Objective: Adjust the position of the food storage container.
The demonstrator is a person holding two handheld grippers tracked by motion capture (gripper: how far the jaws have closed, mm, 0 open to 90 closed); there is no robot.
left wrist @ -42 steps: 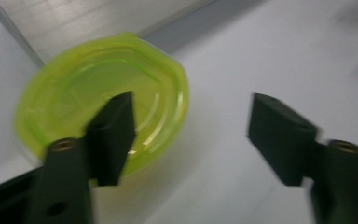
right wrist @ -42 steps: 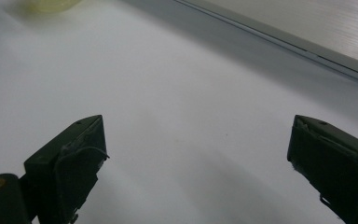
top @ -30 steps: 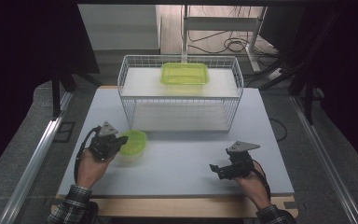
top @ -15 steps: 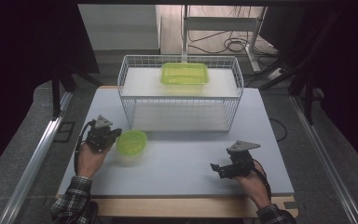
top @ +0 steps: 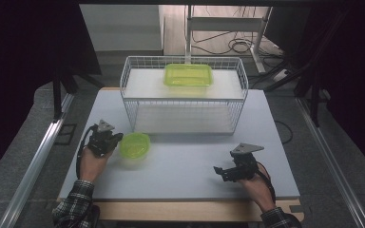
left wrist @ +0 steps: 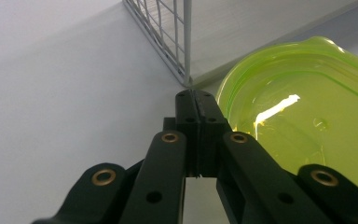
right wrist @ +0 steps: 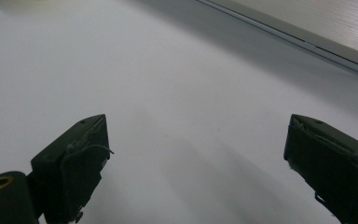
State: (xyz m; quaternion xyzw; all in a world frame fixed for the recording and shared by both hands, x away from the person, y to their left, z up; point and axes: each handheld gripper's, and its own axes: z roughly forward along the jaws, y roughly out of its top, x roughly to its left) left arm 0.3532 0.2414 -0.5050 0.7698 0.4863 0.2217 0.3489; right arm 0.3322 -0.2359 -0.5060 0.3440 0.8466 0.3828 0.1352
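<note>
**Inspector A:** Starting at the left of the high view. What is the left gripper doing?

**Inspector B:** It is sitting low over the white table, in the person's left hand. Its jaws are pressing flat against each other, with nothing between them; the left gripper view is showing the pads meeting edge to edge.

**Inspector A:** And the green bowl?

**Inspector B:** It is lying on the table just beside those closed tips, on their right, and in front of the wire basket. In the left gripper view the tips are passing close by its rim; whether they are touching it I cannot tell.

**Inspector A:** Moving to the middle.

**Inspector B:** The basket is standing at the back half of the table, and a green rectangular container is resting on its top shelf.

**Inspector A:** The right side?

**Inspector B:** The right gripper is resting near the front edge, well apart from the bowl. Its jaws are standing wide, holding nothing, with bare table between them.
</note>
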